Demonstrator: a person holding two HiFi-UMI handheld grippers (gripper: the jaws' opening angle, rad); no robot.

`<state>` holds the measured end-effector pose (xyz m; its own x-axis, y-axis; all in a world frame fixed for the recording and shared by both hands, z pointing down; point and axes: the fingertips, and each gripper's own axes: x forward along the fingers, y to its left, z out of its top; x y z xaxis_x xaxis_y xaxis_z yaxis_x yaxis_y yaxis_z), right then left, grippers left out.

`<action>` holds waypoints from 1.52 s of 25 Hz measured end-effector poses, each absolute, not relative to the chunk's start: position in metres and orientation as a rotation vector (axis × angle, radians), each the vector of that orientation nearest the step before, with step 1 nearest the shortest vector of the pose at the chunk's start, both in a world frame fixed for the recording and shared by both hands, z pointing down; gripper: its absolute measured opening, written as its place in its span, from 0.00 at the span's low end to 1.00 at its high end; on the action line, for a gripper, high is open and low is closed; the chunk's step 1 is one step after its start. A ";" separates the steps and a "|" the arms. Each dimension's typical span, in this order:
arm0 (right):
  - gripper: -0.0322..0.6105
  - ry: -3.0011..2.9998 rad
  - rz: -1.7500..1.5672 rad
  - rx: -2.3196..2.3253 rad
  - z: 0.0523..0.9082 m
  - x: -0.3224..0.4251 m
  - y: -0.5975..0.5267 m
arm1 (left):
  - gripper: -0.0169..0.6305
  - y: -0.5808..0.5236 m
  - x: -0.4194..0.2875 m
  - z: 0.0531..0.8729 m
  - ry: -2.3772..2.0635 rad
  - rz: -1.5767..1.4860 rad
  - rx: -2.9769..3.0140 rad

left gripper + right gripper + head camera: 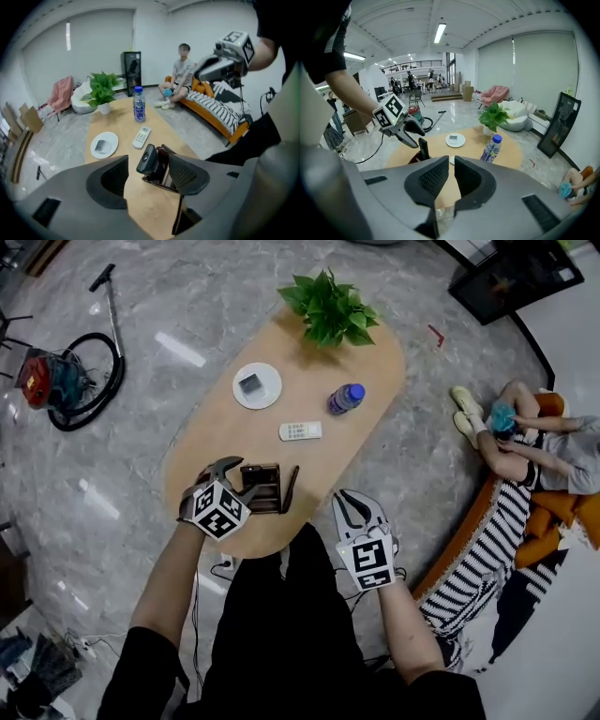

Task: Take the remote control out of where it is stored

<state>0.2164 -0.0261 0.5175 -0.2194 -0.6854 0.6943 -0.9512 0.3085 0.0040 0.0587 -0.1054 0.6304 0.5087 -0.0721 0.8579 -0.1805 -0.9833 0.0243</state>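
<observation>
1. Not extracted yet: remote (147, 160) upright in holder (262, 487), table (366, 362) 6 o'clock end.
2. Left hand-held gripper (149, 178) released, jaws wide, remote just ahead, ungripped.
3. Right hand-held gripper (451, 164) clenched, empty.
4. Remaining: clamp, lift out.

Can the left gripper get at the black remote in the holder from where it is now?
Probably yes. The left gripper's jaws stand open, the black remote sticks up out of the holder just ahead of them, and nothing lies between.
</observation>
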 end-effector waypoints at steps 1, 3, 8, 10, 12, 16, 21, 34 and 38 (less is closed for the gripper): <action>0.11 -1.984 0.589 1.443 0.520 0.217 -0.023 | 0.41 -0.104 0.061 0.636 -0.173 1.549 2.648; 0.11 -1.976 0.606 1.435 0.526 0.220 -0.017 | 0.41 -0.104 0.065 0.646 -0.103 1.633 2.658; 0.11 -1.957 0.635 1.408 0.540 0.229 -0.004 | 0.41 -0.106 0.072 0.663 -0.040 1.719 2.607; 0.11 -1.952 0.641 1.411 0.541 0.234 -0.002 | 0.41 -0.105 0.073 0.670 -0.015 1.751 2.578; 0.11 -1.949 0.649 1.417 0.543 0.240 -0.003 | 0.41 -0.104 0.073 0.676 0.016 1.789 2.552; 0.11 -1.942 0.661 1.423 0.545 0.245 -0.004 | 0.38 -0.100 0.075 0.678 0.048 1.831 2.547; 0.11 -1.938 0.650 1.422 0.544 0.240 -0.007 | 0.23 -0.098 0.072 0.676 0.078 1.900 2.570; 0.11 -1.969 0.560 1.360 0.523 0.208 -0.017 | 0.20 -0.092 0.068 0.608 -0.053 1.592 2.672; 0.11 -1.998 0.510 1.344 0.511 0.188 -0.024 | 0.20 -0.094 0.052 0.576 -0.128 1.473 2.730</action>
